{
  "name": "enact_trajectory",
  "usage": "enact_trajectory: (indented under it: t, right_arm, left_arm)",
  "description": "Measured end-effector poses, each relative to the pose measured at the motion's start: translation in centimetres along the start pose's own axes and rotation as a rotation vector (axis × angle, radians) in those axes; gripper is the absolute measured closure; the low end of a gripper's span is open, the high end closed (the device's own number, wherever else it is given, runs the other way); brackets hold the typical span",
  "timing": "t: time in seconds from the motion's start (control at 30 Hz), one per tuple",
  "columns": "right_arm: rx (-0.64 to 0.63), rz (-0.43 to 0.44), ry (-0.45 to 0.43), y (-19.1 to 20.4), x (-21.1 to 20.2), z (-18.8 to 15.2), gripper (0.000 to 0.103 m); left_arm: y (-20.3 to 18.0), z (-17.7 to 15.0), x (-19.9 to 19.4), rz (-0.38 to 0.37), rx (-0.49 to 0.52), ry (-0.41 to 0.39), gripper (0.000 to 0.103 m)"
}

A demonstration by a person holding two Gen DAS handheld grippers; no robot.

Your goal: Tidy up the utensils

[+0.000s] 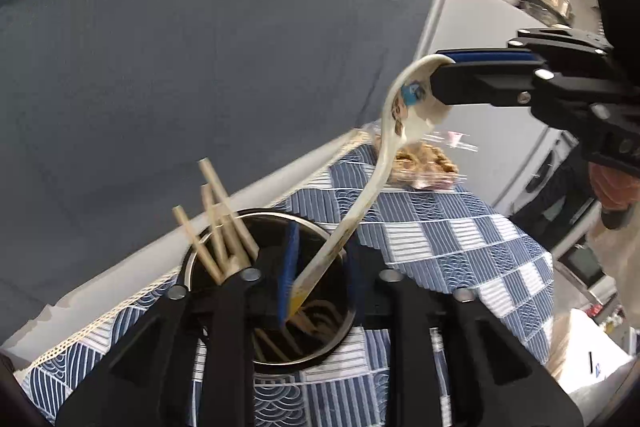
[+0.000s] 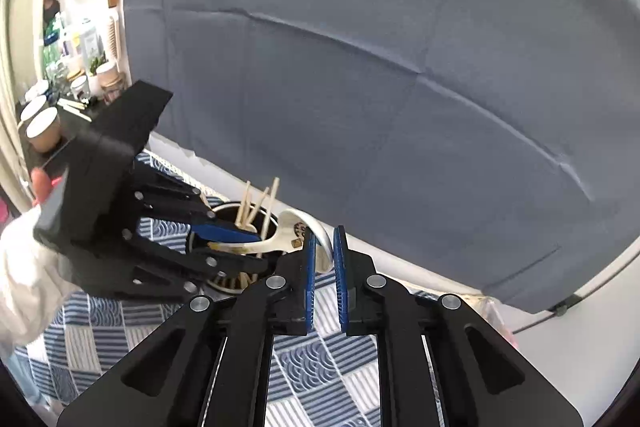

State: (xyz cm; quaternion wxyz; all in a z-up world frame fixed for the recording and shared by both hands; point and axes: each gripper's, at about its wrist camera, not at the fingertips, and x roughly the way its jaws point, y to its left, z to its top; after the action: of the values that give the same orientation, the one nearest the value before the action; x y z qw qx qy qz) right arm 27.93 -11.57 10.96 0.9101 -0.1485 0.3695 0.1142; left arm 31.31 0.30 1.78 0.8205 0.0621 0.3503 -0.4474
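Two tongs meet over one steel utensil cup (image 1: 276,287) on a worktop (image 1: 440,247) covered in blue-and-white patterned cloth. The right tongs (image 1: 442,79) pinch the bowl end of a white ceramic spoon (image 1: 384,155) with a printed design, its handle slanting down so the tip sits inside the cup's rim. The left tongs (image 1: 316,279) stand spread on either side of that handle, one blue pad just beside it, straddling the cup's mouth; whether the pad touches the handle cannot be told.

The step in hand appears to be dropping the spoon into the cup. Done well, it calls for lowering the handle further along its slant until the tip rests low inside, keeping it clear of the chopsticks (image 1: 218,223), and only then letting the right tongs spread. The left tongs could steady the handle or the cup against tipping, since a ceramic spoon released high may clatter or knock the cup.

By count: one spoon, one cup, and about four or five wooden chopsticks leaning against the cup's far-left rim, with more dim shapes at the bottom that cannot be counted. One clear bag of brownish food (image 1: 424,163) lies on the cloth beyond the cup, well apart. A grey backdrop (image 1: 200,47) hangs behind.
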Motion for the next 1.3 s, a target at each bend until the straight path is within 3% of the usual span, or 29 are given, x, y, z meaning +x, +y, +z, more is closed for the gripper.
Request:
enact_trajectory:
  t: [0.03,0.07,0.1,0.13,0.2,0.27,0.37,0.43,0.67,0.87,1.0,1.2,1.3]
  right_arm:
    - [0.013,0.005,-0.006,0.0,0.1,-0.1,0.08]
    - [0.032,0.01,-0.017,-0.2,0.1,-0.2,0.052]
    - [0.049,0.015,-0.032,-0.3,-0.1,-0.4,0.039]
    - [0.066,0.025,-0.048,-0.5,-0.4,-0.5,0.029]
    - [0.119,0.054,-0.08,-1.3,-1.2,-0.8,0.028]
    - [0.211,0.1,-0.13,-2.3,-2.2,-1.2,0.015]
    - [0.292,0.164,-0.161,-3.2,-3.1,-2.3,0.015]
    - [0.298,0.161,-0.164,-3.3,-3.4,-3.2,0.015]
    - [0.244,0.178,-0.134,-2.2,-3.3,-5.2,0.013]
    - [0.216,0.175,-0.112,-1.5,-4.3,-7.7,0.01]
    - [0.193,0.153,-0.08,-1.0,-4.9,-9.9,0.009]
    - [0.209,0.19,-0.045,-1.4,-5.9,-13.1,0.009]
    - [0.21,0.189,-0.045,-1.6,-6.8,-14.5,0.009]
  left_arm:
    - [0.1,-0.2,-0.1,-0.007,-0.009,-0.003,0.043]
    - [0.2,-0.4,-0.3,-0.006,-0.019,-0.013,0.031]
    - [0.0,-0.8,-1.0,0.017,-0.021,-0.043,0.016]
    - [-0.1,-0.9,-1.6,0.028,-0.017,-0.07,0.013]
    - [-0.1,-1.1,-2.4,0.046,-0.014,-0.089,0.007]
    - [-0.1,-1.3,-3.0,0.093,-0.024,-0.093,0.006]
    - [-0.4,-1.8,-4.4,0.207,-0.051,-0.114,0.006]
    - [-0.5,-2.0,-5.2,0.236,-0.071,-0.121,0.006]
    - [-1.5,-3.5,-7.6,0.406,-0.142,-0.127,0.006]
    - [-3.6,-5.0,-9.5,0.57,-0.301,-0.092,0.006]
    - [-5.2,-6.2,-10.3,0.646,-0.413,-0.093,0.006]
    - [-8.6,-8.4,-10.6,0.753,-0.456,-0.046,0.006]
    - [-10.4,-9.6,-10.5,0.758,-0.474,0.003,0.006]
